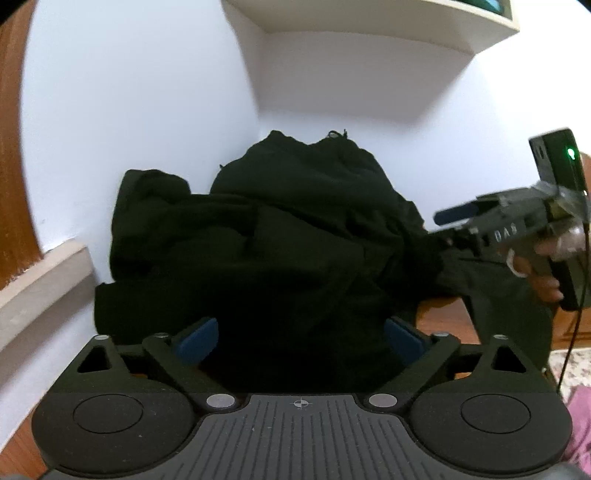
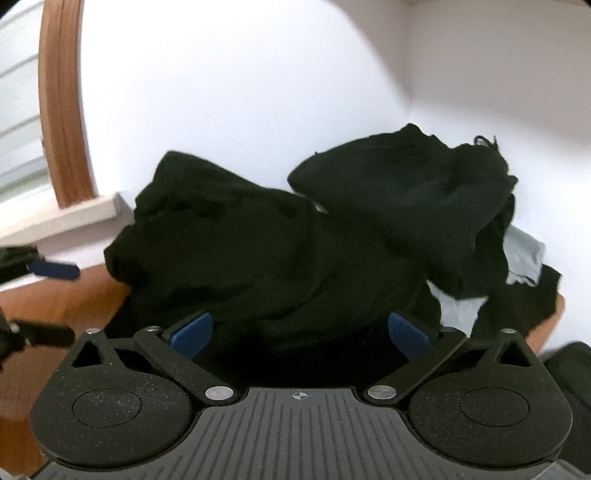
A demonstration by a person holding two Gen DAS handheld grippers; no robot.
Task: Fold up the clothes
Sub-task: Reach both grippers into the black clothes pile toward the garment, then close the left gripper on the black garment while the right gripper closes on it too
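Note:
A heap of black clothes (image 1: 266, 236) lies on a wooden table against a white wall; it also shows in the right wrist view (image 2: 258, 251). My left gripper (image 1: 301, 341) is open, its blue pads spread wide at the near edge of the heap. My right gripper (image 2: 301, 334) is open too, its pads either side of the black cloth in front of it. In the left wrist view the right gripper (image 1: 448, 221) comes in from the right at the heap's side. In the right wrist view the left gripper's blue fingertip (image 2: 55, 269) shows at the far left.
A light grey-blue garment (image 2: 524, 254) lies under the black ones at the right. The wooden table (image 2: 74, 295) shows at the left of the heap. A window sill (image 1: 40, 280) and wooden frame (image 2: 62, 110) are at the left. A white shelf (image 1: 369, 22) hangs above. Pink cloth (image 1: 580, 424) lies low right.

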